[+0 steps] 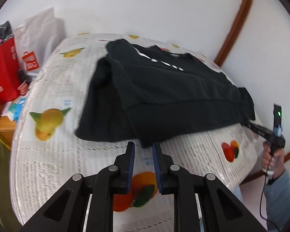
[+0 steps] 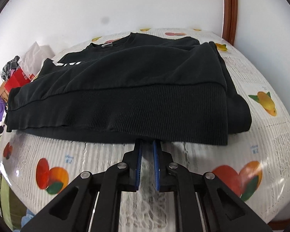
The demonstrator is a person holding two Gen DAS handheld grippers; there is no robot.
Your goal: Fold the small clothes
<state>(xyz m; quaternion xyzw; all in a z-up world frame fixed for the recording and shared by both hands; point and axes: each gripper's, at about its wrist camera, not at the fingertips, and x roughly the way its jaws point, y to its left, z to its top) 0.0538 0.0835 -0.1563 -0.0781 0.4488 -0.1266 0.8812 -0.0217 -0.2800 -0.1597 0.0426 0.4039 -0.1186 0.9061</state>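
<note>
A black sweatshirt (image 1: 164, 89) (image 2: 135, 77) lies folded on the fruit-print tablecloth (image 1: 67, 154) (image 2: 261, 135), ribbed hem toward me and white lettering near the collar. My left gripper (image 1: 143, 147) sits at the hem's near corner. Its blue pads stand a little apart, with tablecloth showing between them and the cloth corner just at the tips. My right gripper (image 2: 147, 144) has its tips tucked against the lower edge of the hem, the pads close together. The hem hides whether they pinch cloth. In the left wrist view the right gripper (image 1: 246, 123) meets the hem's far right corner, held by a hand (image 1: 270, 158).
A red paper bag (image 1: 3, 73) and a white plastic bag (image 1: 38, 38) stand beyond the table's left end, with clutter on a wooden stand (image 1: 3, 129). A white wall runs behind the table. A brown wooden frame (image 1: 234, 31) (image 2: 230, 9) rises at the right.
</note>
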